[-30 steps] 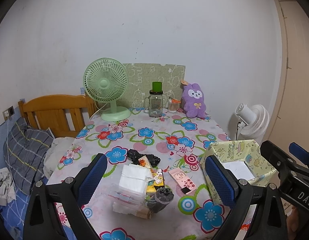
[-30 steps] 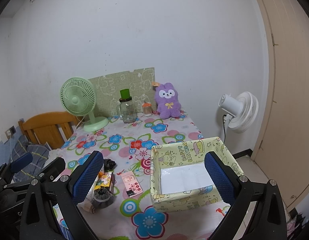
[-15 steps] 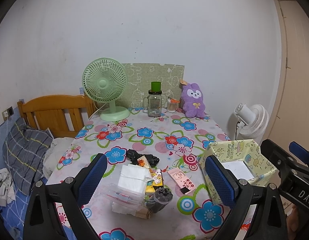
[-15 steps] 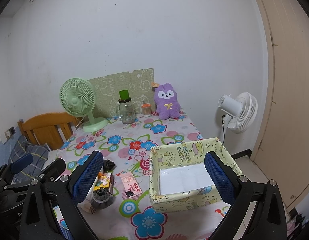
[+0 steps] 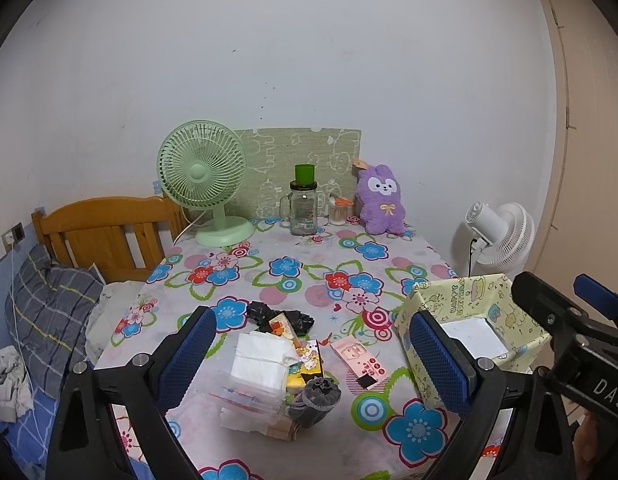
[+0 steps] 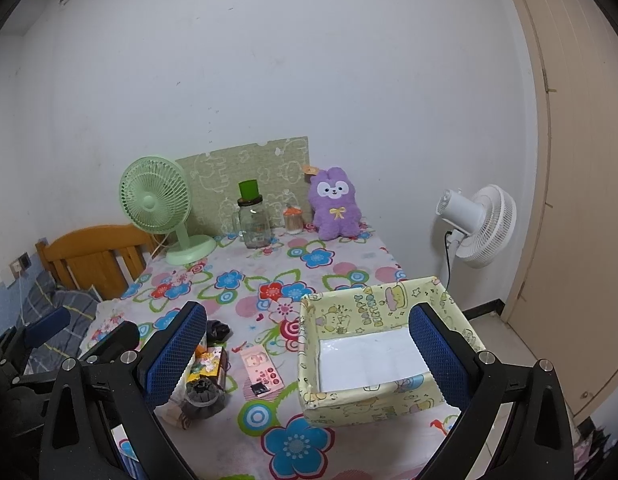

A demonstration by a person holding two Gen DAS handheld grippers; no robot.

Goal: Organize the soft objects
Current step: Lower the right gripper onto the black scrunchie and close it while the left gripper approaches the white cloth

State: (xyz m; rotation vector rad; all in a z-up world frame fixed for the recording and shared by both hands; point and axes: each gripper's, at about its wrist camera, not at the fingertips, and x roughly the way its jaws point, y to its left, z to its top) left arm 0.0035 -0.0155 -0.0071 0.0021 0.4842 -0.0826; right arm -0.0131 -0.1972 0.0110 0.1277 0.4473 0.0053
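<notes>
Both my grippers, left [image 5: 311, 356] and right [image 6: 305, 354], gape wide, empty. Soft clutter pile [image 5: 277, 368] sits under left; yellow fabric box [image 6: 373, 344] under right. Judgement: lower left squarely over tissue pack [image 5: 259, 360], pinch gently.

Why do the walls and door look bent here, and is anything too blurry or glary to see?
Both wrist views use fisheye lenses, so the door bows and the corners go black. Left wrist: even indoor light, the green fan sharp. Right wrist: mild glare on the box's white liner; no real blur.
</notes>
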